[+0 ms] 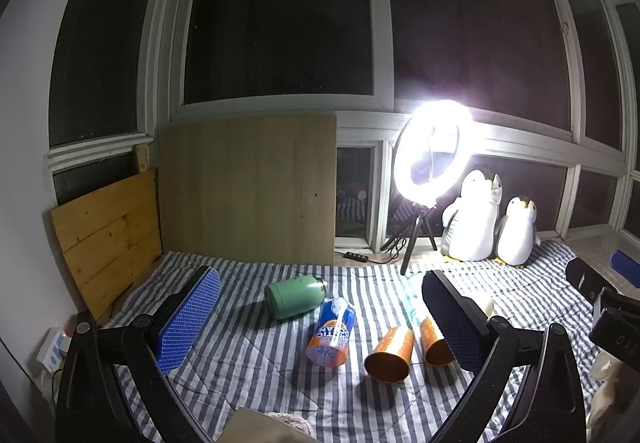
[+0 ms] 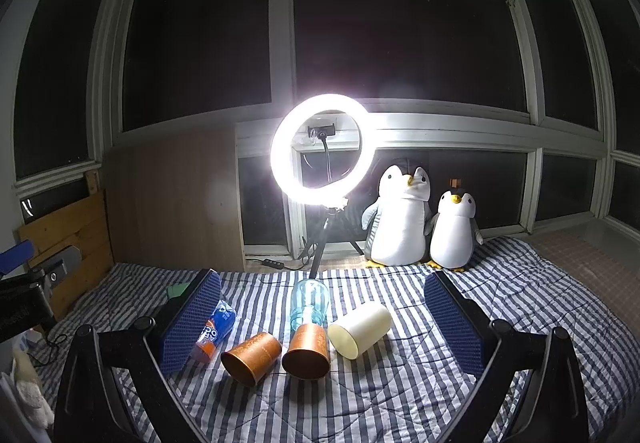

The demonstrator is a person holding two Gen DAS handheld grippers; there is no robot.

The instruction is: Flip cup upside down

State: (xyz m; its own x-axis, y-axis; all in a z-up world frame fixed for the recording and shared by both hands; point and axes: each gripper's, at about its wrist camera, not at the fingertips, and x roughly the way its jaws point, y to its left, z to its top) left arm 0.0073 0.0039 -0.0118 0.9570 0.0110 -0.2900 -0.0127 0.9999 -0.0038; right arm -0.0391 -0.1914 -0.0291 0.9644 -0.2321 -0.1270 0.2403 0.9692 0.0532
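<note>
Two copper-orange cups lie on their sides on the striped blanket, mouths toward me: one on the left (image 2: 251,358) and one beside it (image 2: 306,351). They also show in the left wrist view (image 1: 390,353) (image 1: 434,341), the second partly behind a finger. A cream cup (image 2: 360,329) lies on its side to their right. My right gripper (image 2: 322,319) is open and empty, with the cups between its blue pads (image 2: 192,319). My left gripper (image 1: 320,317) is open and empty, above a blue-orange can (image 1: 331,331).
A green flask (image 1: 294,297) and a clear blue bottle (image 2: 309,303) lie on the blanket (image 2: 400,383). A lit ring light on a tripod (image 2: 322,141) and two plush penguins (image 2: 400,219) stand at the back by the windows. Wooden boards (image 1: 108,235) lean at left.
</note>
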